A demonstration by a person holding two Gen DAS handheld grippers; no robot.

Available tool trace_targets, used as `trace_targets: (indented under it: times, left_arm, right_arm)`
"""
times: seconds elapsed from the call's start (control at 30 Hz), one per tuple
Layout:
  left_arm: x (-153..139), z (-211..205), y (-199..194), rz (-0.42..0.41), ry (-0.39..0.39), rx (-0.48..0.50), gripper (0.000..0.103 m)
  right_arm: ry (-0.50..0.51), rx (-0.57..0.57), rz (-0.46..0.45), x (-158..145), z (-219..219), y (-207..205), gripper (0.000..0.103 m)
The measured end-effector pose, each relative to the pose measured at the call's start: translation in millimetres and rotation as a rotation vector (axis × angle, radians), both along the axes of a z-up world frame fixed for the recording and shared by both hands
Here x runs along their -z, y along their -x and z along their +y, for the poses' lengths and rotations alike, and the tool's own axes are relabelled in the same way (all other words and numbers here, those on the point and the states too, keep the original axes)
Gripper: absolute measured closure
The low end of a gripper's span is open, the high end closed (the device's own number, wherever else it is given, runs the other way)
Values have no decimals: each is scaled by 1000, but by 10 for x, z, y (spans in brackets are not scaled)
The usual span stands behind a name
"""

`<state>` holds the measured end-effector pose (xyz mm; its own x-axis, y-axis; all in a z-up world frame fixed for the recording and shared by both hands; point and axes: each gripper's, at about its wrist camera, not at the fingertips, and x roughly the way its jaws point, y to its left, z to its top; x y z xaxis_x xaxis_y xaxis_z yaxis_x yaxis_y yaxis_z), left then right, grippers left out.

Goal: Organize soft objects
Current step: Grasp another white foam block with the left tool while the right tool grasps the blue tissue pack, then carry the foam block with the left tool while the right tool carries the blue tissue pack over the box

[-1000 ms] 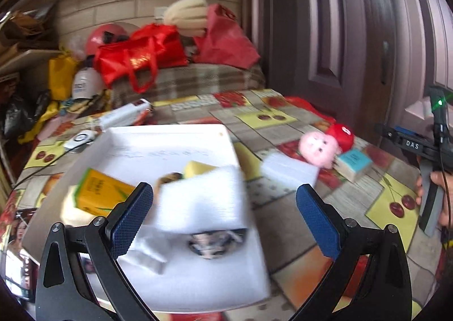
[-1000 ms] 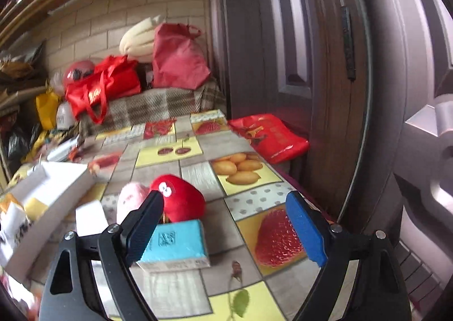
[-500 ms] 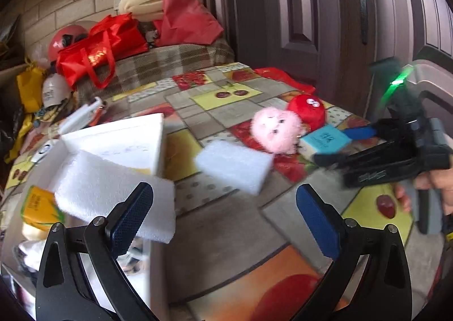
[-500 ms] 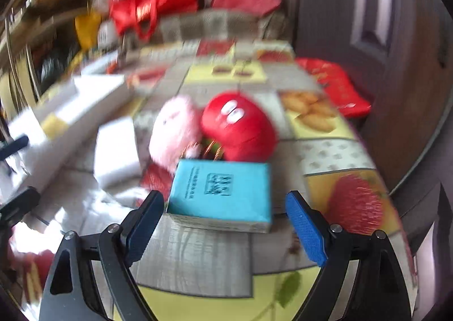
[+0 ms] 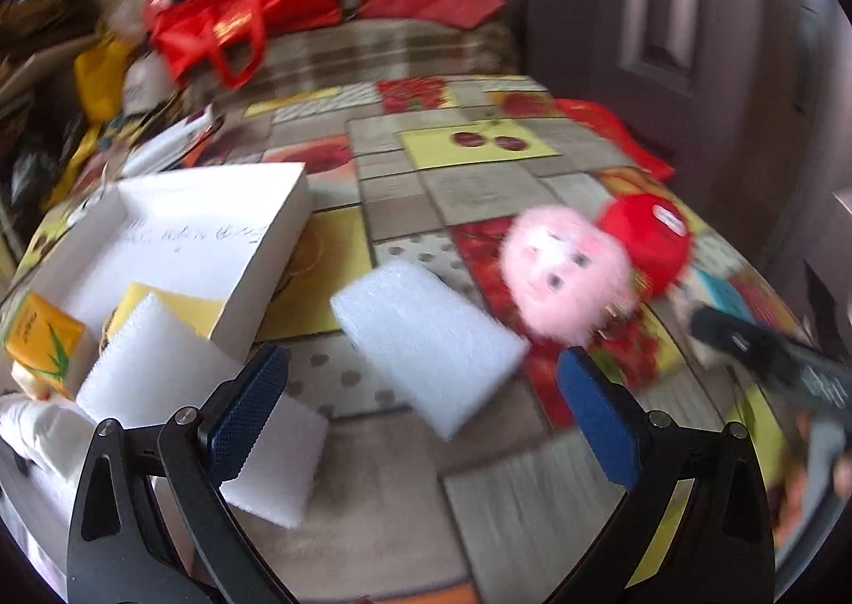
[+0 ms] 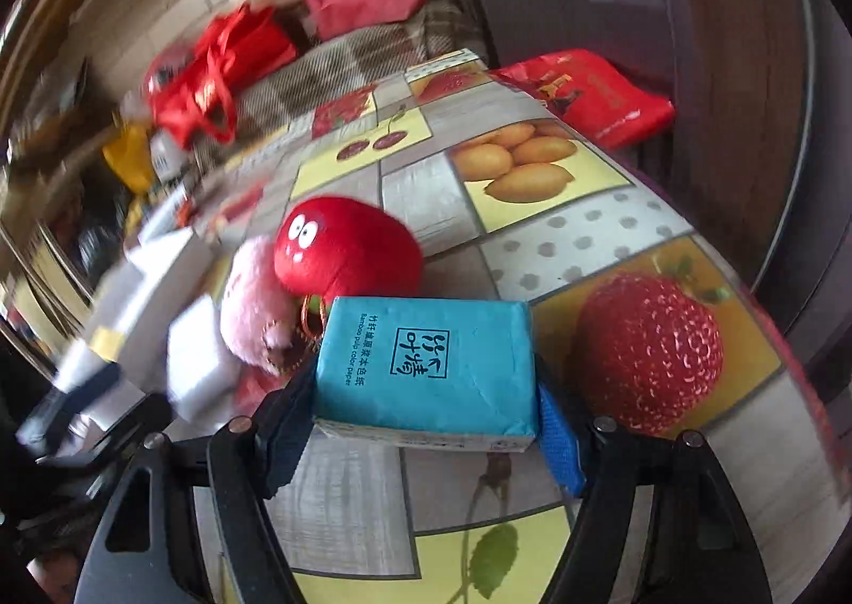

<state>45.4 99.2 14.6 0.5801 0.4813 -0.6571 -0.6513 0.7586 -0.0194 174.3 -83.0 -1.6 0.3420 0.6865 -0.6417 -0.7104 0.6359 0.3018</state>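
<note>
My right gripper point(image 6: 426, 423) has its fingers against both sides of a teal tissue pack point(image 6: 426, 364) that rests on the table. Behind it lie a red plush point(image 6: 346, 247) and a pink plush point(image 6: 250, 311). My left gripper point(image 5: 420, 412) is open and empty, just in front of a white foam block point(image 5: 426, 337) on the table. The pink plush point(image 5: 564, 279) and red plush point(image 5: 647, 236) lie to the block's right. A white box point(image 5: 266, 252) at the left holds a second foam block point(image 5: 160, 369) and a yellow tissue pack point(image 5: 42, 343).
The table has a fruit-print cloth point(image 6: 532, 167). Red bags point(image 5: 239, 23) lie on a plaid-covered surface behind it. A red packet point(image 6: 591, 92) lies at the table's far right edge, next to a dark door point(image 5: 665, 18).
My right gripper has moved forward and closed around the teal tissue pack. My left gripper has swung right from the box and now faces the loose foam block.
</note>
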Motion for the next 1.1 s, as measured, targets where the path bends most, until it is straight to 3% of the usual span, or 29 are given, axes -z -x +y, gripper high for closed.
trace_targets:
  times: [0.27, 0.4, 0.47, 0.53, 0.57, 0.83, 0.93, 1.1]
  left_arm:
    - [106, 157, -411, 109, -10, -112, 1]
    - [155, 216, -527, 150, -7, -121, 1]
    - [203, 207, -562, 171, 11, -75, 2]
    - [221, 165, -573, 169, 21, -20, 17]
    - [210, 145, -559, 156, 23, 4, 20]
    - [153, 42, -375, 75, 56, 141, 28]
    - [100, -110, -321, 48, 17, 172, 29]
    - [-88, -476, -178, -37, -179, 219, 29]
  right_arm:
    - [-72, -4, 54, -4, -85, -41, 29]
    - [-107, -8, 80, 8, -125, -84, 29]
    - [-115, -8, 85, 6, -133, -90, 29]
    - [-118, -9, 87, 6, -135, -96, 29]
    - [-118, -9, 87, 6, -136, -95, 29]
    - [-127, -1, 91, -4, -154, -104, 29]
    - [-130, 2, 93, -4, -158, -111, 29]
    - [-138, 17, 87, -13, -188, -113, 29]
